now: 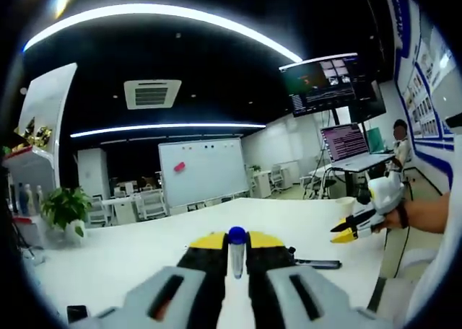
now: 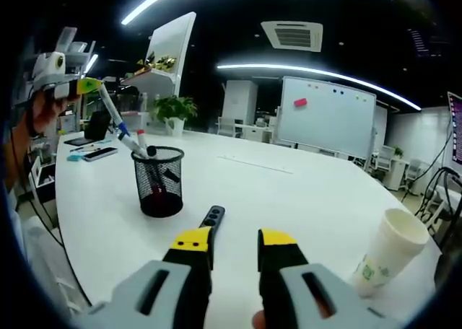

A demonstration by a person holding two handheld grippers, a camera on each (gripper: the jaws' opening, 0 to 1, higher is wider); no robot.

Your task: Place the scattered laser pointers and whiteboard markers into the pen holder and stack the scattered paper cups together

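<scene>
In the left gripper view my left gripper [image 1: 236, 244] is shut on a whiteboard marker [image 1: 236, 251] with a blue cap, standing upright between the yellow-tipped jaws. The right gripper view has that gripper [image 2: 81, 86] at the upper left, holding the marker [image 2: 114, 120] tilted just over a black mesh pen holder [image 2: 159, 182] that has other markers in it. My right gripper [image 2: 234, 239] is open low over the white table [image 2: 303, 192], with a black laser pointer [image 2: 213, 216] lying just ahead of its left jaw. The pointer [image 1: 317, 263] lies beside the right gripper [image 1: 348, 232]. Stacked paper cups [image 2: 390, 260] stand at the right.
A phone [image 2: 101, 154] and a laptop [image 2: 94, 127] lie near the table's far left edge. A potted plant [image 2: 173, 111] and a whiteboard [image 2: 328, 120] stand beyond the table. A person's hand [image 1: 422, 215] holds the right gripper; monitors [image 1: 332, 84] hang behind it.
</scene>
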